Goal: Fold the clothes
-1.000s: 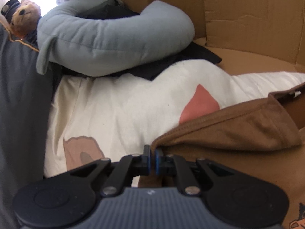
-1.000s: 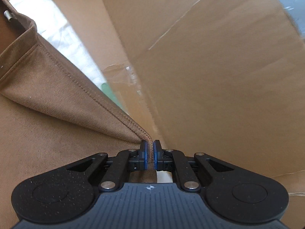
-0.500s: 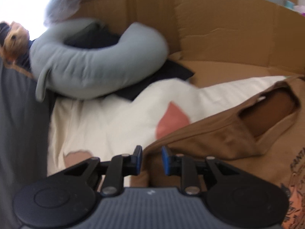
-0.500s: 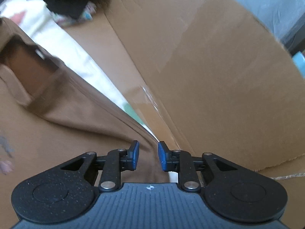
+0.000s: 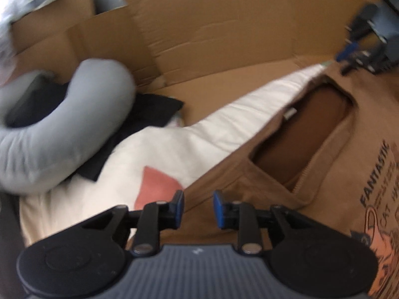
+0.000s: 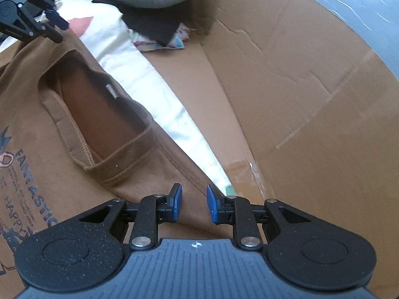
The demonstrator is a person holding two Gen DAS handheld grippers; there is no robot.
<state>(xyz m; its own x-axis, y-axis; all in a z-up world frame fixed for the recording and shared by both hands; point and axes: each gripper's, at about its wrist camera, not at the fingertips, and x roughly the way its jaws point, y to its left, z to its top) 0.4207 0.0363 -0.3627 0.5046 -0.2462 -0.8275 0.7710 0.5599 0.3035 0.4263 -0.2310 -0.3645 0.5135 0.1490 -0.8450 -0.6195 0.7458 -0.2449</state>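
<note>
The brown T-shirt (image 5: pixel 324 174) lies flat on the cream sheet (image 5: pixel 174 154) inside the big cardboard box (image 5: pixel 224 37), with its neck opening towards the box wall and its printed side up. The left gripper (image 5: pixel 198 209) hangs above the shirt's shoulder edge, its jaws are opening and no cloth is between them; the right gripper (image 6: pixel 193 205) is above the other shoulder, jaws apart and also holding nothing. Further from the shirt, near the box wall, a grey curved pillow (image 5: pixel 74 124) rests on a dark cloth (image 5: pixel 149 109).
</note>
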